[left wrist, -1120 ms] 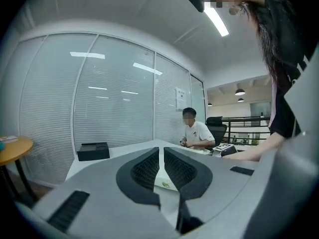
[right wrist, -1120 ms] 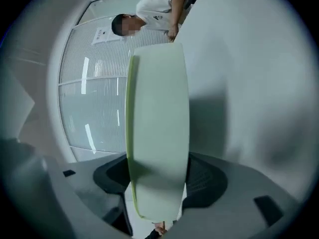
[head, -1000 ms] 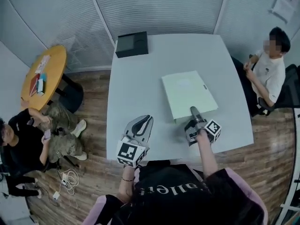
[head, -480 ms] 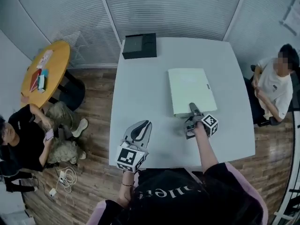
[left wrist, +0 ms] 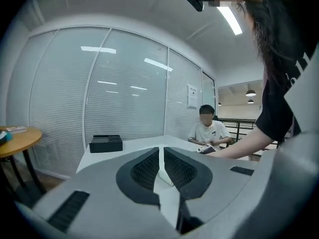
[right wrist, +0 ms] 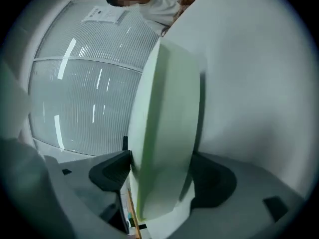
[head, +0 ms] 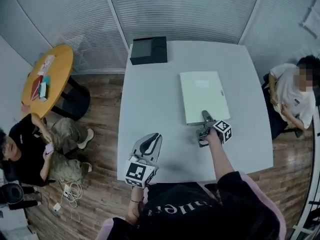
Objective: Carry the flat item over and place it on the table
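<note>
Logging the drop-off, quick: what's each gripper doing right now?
Left gripper: closed, empty.
Right gripper: jaws opening, with the pale green flat box between them, lying on the table.

Black top [head: 200, 219], white lettering [head: 167, 210], pink sleeves [head: 250, 188] (loose, wide), thin wrist bracelet [head: 134, 201]

Pale-green flat item [head: 204, 96], white table [head: 150, 114], black box [head: 148, 49] — orange round side table [head: 55, 74]
</note>
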A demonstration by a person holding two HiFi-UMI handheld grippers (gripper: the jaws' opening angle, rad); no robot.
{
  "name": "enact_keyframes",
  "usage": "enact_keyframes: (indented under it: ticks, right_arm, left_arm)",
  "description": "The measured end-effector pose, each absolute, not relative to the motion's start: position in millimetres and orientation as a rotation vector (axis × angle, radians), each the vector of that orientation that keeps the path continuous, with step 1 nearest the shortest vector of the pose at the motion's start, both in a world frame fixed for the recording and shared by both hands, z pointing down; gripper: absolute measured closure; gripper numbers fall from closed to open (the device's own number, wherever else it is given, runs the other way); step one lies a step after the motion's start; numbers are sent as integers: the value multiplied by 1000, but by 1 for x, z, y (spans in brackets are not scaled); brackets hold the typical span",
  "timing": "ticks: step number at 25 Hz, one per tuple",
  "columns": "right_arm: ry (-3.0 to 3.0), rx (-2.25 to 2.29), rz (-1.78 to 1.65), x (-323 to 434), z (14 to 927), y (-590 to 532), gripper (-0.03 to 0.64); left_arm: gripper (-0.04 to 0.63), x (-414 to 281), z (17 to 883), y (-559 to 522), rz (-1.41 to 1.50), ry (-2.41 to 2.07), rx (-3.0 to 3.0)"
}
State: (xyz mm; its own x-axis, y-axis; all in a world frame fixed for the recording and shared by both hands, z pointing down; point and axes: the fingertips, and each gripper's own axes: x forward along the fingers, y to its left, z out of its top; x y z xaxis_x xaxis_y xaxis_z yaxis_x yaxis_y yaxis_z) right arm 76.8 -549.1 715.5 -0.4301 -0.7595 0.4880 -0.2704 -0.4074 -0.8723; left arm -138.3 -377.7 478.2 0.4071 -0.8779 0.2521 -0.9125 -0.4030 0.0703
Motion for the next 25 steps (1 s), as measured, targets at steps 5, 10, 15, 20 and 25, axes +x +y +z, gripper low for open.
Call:
enact_keyframes:
  ticks: [5,10,15,20,25]
  right_arm:
    - [1457,-1527,-1938,78,719,-544,247]
    - [1568,-1594,-1908,80,704,-539,242]
    - [1655,-1481,-1874,73,676,-534,244]
    - [1806,-1362,-1830,66,645,-516,245]
    - [2041,-1172,-1744,49,601,-486,290]
  left_arm:
    - [548,-142,475,-380,258,-1601,2468]
    - [548,-141,473,-376,238,-1590,2474]
    - [548,-135,472,-373,231,-1570,2496]
    - [548,-122,469,-368,222,-1544,2526]
    - [548,-111,466,-360,230,-1532,2550]
